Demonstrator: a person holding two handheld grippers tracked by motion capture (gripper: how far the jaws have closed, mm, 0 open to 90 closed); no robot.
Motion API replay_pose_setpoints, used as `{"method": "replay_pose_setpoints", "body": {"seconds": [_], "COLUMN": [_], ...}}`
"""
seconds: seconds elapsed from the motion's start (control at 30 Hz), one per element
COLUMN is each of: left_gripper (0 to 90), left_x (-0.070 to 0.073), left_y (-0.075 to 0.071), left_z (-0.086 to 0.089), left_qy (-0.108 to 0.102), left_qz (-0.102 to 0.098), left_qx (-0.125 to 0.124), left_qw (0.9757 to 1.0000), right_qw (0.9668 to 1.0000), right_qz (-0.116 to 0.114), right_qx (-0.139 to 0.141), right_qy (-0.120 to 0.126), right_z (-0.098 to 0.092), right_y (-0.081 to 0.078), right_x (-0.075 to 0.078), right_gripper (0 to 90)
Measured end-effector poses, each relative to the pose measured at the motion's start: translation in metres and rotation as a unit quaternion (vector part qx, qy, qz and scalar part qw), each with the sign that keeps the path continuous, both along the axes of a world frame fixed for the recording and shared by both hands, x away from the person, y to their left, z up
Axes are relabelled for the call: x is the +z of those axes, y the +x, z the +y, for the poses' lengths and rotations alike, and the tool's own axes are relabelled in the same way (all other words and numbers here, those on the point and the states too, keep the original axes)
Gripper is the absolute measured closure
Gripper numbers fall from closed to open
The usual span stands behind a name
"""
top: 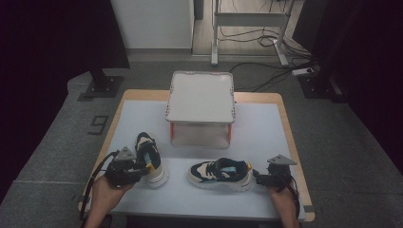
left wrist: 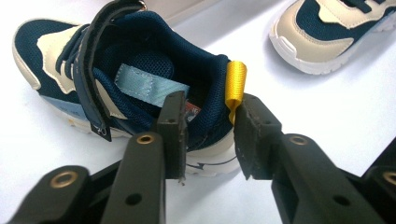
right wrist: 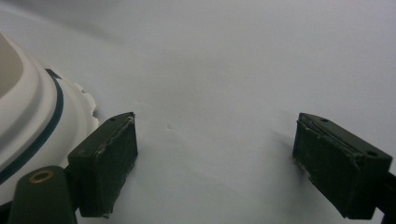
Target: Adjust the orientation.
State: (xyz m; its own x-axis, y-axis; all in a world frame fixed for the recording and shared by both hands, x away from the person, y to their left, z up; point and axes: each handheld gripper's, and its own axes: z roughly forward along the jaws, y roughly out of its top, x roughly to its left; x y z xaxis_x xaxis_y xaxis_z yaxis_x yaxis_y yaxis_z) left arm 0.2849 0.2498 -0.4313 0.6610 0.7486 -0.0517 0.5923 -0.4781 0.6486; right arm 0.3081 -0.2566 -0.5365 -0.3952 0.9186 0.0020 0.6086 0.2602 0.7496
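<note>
A navy and cream shoe (top: 148,151) stands on the white table top at the left, toe pointing away. My left gripper (top: 141,166) is shut on its heel. In the left gripper view one pad sits inside the shoe (left wrist: 70,60) and the other outside, against the yellow pull loop (left wrist: 236,86), with the heel collar pinched between them at my left gripper (left wrist: 210,140). The matching shoe (top: 219,173) lies sideways at the front centre, toe to the left. My right gripper (top: 259,179) rests just behind its heel. Its jaws stand wide open over bare table, my right gripper (right wrist: 215,154) beside the white sole (right wrist: 28,107).
A white tray on a red-legged stand (top: 202,97) sits in the middle of the table behind both shoes. The second shoe's toe (left wrist: 327,32) lies to the upper right in the left gripper view. The wooden table edge (top: 292,137) runs close on the right.
</note>
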Motion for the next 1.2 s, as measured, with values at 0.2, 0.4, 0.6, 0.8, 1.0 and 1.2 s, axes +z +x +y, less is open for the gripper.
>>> {"method": "replay_pose_setpoints", "body": {"seconds": [0.2, 0.4, 0.6, 0.8, 1.0, 1.2], "left_gripper": [30.3, 6.6, 6.0, 12.4, 14.6, 15.2], "left_x": [-0.007, -0.019, -0.033, -0.032, -0.033, -0.030], "left_y": [0.003, 0.004, 0.008, 0.006, 0.005, 0.005], "left_z": [-0.008, -0.019, -0.027, -0.004, 0.028, 0.046], "left_qy": [0.006, 0.023, 0.032, 0.024, 0.021, 0.038], "left_qz": [0.003, -0.010, -0.006, 0.000, -0.001, -0.009], "left_qx": [0.060, 0.125, 0.132, 0.131, 0.157, 0.178], "left_qw": [0.9982, 0.9919, 0.9907, 0.9911, 0.9873, 0.9832], "right_qw": [1.0000, 1.0000, 1.0000, 1.0000, 1.0000, 1.0000], "right_qz": [0.000, -0.001, -0.002, -0.002, -0.002, -0.002], "right_qx": [0.000, 0.000, 0.001, 0.001, 0.000, 0.000], "right_qy": [0.000, 0.000, 0.000, 0.001, 0.001, 0.000], "right_z": [0.000, 0.000, 0.000, 0.000, 0.000, 0.000], "right_y": [0.000, 0.000, 0.000, 0.000, 0.000, 0.000], "right_x": [0.000, 0.000, 0.000, 0.000, 0.000, 0.000], "right_gripper": [13.5, 13.5, 13.6, 13.8, 13.8, 13.8]}}
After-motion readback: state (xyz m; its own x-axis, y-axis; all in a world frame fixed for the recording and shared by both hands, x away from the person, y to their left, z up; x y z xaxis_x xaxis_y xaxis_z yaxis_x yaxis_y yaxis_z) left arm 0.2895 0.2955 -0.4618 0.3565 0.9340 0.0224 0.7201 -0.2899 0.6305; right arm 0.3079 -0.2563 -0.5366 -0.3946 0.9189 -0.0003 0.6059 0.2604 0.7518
